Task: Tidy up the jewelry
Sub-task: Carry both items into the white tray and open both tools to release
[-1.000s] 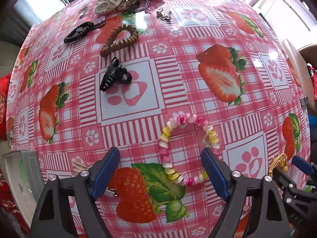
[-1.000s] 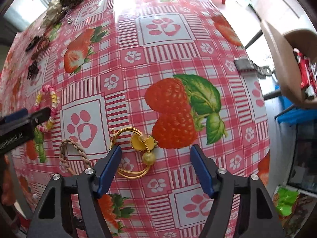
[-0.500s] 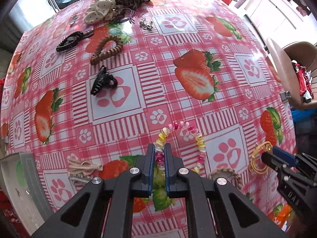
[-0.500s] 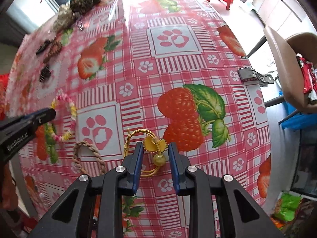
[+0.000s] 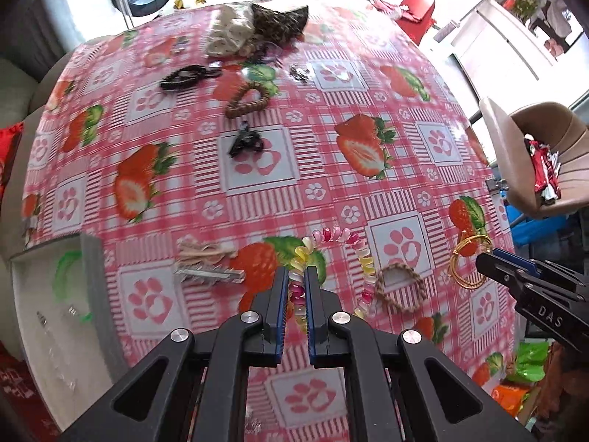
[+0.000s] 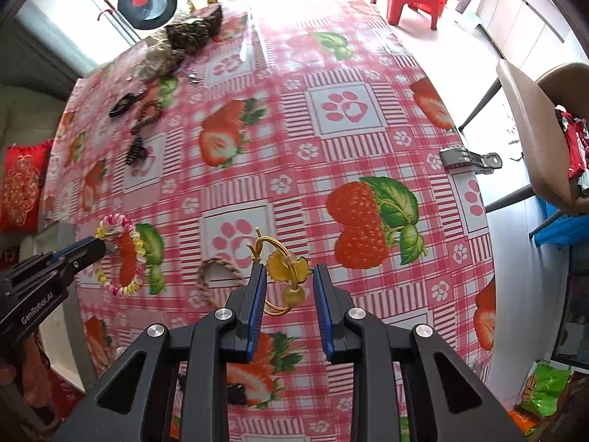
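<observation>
My left gripper [image 5: 296, 276] is shut on one side of a pastel spiral hair tie [image 5: 342, 235], whose loop hangs ahead of the fingers above the strawberry tablecloth [image 5: 294, 169]. In the right wrist view, my right gripper [image 6: 289, 269] is shut on a gold elastic hair tie [image 6: 293, 294] with a yellow charm and bead, also lifted off the cloth. The right gripper [image 5: 489, 263] and the gold hair tie [image 5: 467, 261] also appear at the right edge of the left view. At the left of the right view are the left gripper [image 6: 103, 246] and the spiral hair tie [image 6: 127, 254].
A tan braided tie [image 5: 399, 287] lies between the grippers. Beige ties and a clear comb clip [image 5: 206, 261] lie left of it, beside a white box [image 5: 48, 294]. Farther off are a black claw clip [image 5: 246, 141], a brown tie [image 5: 248, 101], scrunchies [image 5: 257, 25] and a chair [image 5: 533, 154].
Both grippers went from open over their hair ties to shut on them, then rose, so the table now looks farther away and both ties have come up off the cloth.
</observation>
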Demonstrator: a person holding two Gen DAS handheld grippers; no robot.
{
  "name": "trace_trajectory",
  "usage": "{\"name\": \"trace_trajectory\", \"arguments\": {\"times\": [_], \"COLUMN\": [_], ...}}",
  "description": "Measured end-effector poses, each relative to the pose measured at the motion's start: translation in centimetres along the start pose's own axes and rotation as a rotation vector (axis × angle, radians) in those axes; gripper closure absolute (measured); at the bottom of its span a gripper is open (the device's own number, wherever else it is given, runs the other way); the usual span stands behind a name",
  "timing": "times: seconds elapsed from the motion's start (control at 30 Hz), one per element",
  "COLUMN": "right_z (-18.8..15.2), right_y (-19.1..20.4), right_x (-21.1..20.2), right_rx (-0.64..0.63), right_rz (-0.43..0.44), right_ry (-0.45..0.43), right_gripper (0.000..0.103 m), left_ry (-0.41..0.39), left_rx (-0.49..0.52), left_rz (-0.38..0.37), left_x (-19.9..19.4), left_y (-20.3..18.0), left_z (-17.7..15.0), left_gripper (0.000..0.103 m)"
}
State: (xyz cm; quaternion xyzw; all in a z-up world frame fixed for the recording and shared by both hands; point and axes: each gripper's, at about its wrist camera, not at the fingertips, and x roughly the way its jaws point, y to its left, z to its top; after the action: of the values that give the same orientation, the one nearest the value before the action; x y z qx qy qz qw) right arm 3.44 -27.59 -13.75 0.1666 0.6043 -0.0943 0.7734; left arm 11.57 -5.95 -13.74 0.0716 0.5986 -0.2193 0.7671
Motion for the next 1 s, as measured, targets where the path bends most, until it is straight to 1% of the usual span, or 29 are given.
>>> {"name": "trace_trajectory", "arguments": {"times": [0.17,0.37,0.53,0.67,0.93,1.0], "right_z": [-0.6,-1.3,-1.8,-2.3,-3.5,-3.9], "right_y": [2.3,6.7,11.9,16.8,26.5,28.5], "right_x": [-0.9,-1.4,-1.6,-1.5,-0.1,0.5], "right_rx": [-0.026,-0.081,-0.164,-0.241,-0.393,-0.423], "right_rz": [0.025,0.075,0.127,0.176,0.265,0.281], "right_ry": [0.003,0.019,0.031,0.042,0.084,0.097], "right_gripper": [0.075,0.075,0.075,0.075,0.075,0.075], "left_ry": [-0.025,-0.047,-0.054,-0.056,-0.025,-0.014], "left_rx": [-0.031,-0.098,-0.182,-0.257,-0.390,-0.412], "left_rz": [0.011,0.037,0.067,0.102,0.157,0.165], "left_x": [-2.3,-5.0,-6.2,-7.2,-7.6,-7.4], "left_y": [2.5,6.7,11.0,14.9,21.5,22.6], "left_z": [-1.8,-4.4,-6.5,-8.5,-13.3,-14.2], "left_gripper": [0.088,0.088,0.088,0.088,0.088,0.088]}}
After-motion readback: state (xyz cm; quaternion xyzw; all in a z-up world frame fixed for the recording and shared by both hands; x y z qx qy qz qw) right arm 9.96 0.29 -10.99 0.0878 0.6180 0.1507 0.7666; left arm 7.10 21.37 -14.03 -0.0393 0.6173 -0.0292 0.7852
